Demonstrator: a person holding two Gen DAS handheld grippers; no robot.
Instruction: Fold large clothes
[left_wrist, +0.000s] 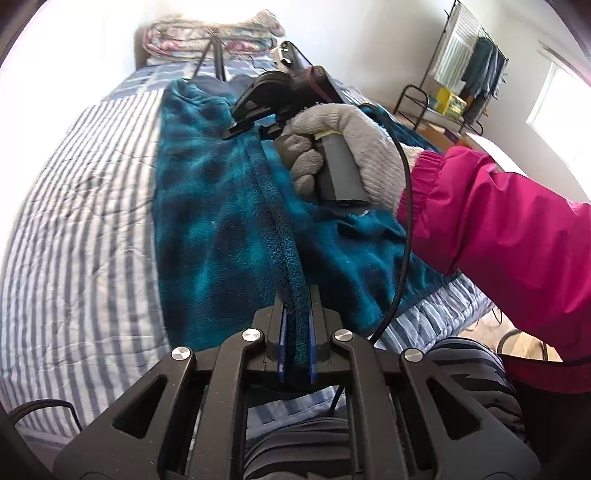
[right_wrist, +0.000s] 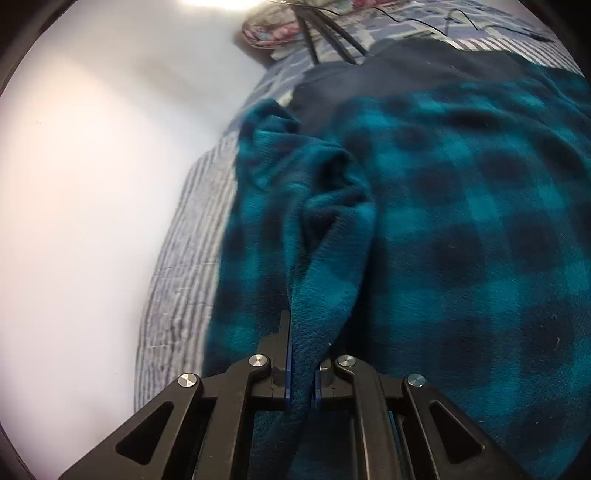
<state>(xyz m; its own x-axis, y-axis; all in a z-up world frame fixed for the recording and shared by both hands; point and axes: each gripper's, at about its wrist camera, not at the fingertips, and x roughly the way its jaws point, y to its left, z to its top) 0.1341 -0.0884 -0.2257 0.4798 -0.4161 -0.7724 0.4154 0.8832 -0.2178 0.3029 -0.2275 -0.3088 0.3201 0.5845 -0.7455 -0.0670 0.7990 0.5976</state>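
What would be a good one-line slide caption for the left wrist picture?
Left gripper pinches the teal fleece garment's edge over a striped bed while a gloved hand works the right gripper.

Your garment (left_wrist: 221, 206) lies spread along the bed (left_wrist: 85, 206), with folded bedding (left_wrist: 210, 35) stacked at the bed's far end. A clothes rack (left_wrist: 469, 66) stands beyond the bed's right side, near the window (left_wrist: 561, 103).
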